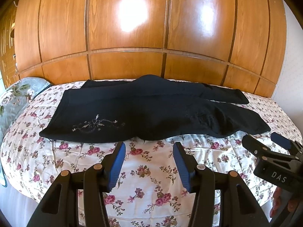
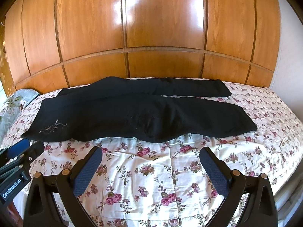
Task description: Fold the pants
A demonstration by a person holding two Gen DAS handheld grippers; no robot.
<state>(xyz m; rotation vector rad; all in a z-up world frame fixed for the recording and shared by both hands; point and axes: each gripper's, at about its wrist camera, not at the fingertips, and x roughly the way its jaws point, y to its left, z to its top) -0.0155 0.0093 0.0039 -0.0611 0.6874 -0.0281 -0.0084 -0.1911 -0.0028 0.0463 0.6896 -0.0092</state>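
Black pants (image 1: 144, 111) lie spread across a floral bedspread (image 1: 151, 172), waistband toward the grey pillow (image 1: 17, 96), legs stretching away from it. The far leg is partly hidden behind the near one. Pale embroidery, hard to make out, sits near the waistband. Short of the pants, the left gripper (image 1: 149, 160) and right gripper (image 2: 151, 162) hover empty, jaws wide. Wooden panelling (image 2: 151, 28) rises behind, perhaps wardrobe doors.

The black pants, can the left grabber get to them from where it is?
Probably yes. The left gripper is open and holds nothing, and only bare flowery bedspread lies between it and the near edge of the black pants. Nothing blocks the way.
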